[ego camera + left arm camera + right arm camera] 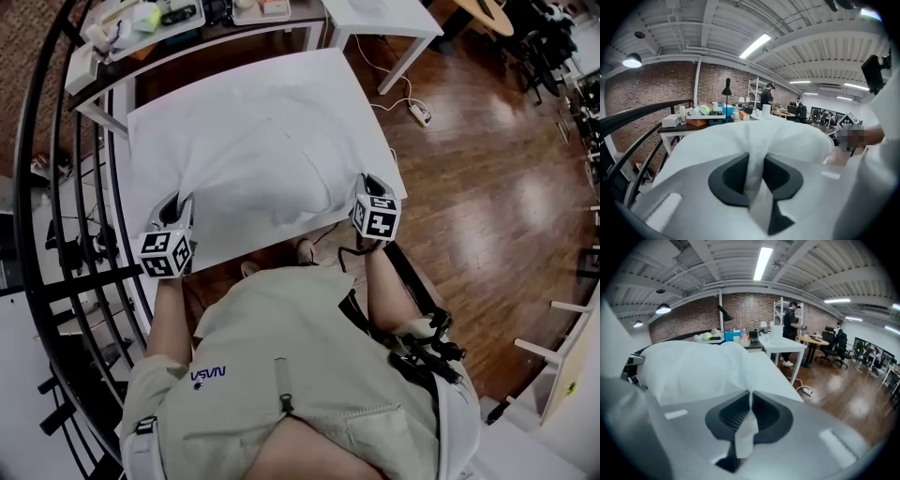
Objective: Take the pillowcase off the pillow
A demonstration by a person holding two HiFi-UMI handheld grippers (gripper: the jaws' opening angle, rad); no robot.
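White fabric throughout this station. Found the plump white fabric pillowcase (248,164) lying flat across the white rectangular bench (370,141), still stuffed with a pillow hidden inside. Found the left tongs (180,208) clamped on a thick gathered pleat of that fabric at the near left corner, squeezed between the dark pads (732,177) in the left gripper view. Found the right tongs (364,190) likewise closed on a thinner strip at the near right corner, with little cloth in the bite. Judged a two-corner hold on the end nearest the person in the pale shirt (309,375), taken so as to spread the pull evenly and keep the case from twisting. Cannot tell whether the gripped end is the open mouth or the sewn end. Judged stripping not yet begun: no bare pillow exposed. Flagged the thin right-hand bite as liable to slip under load.
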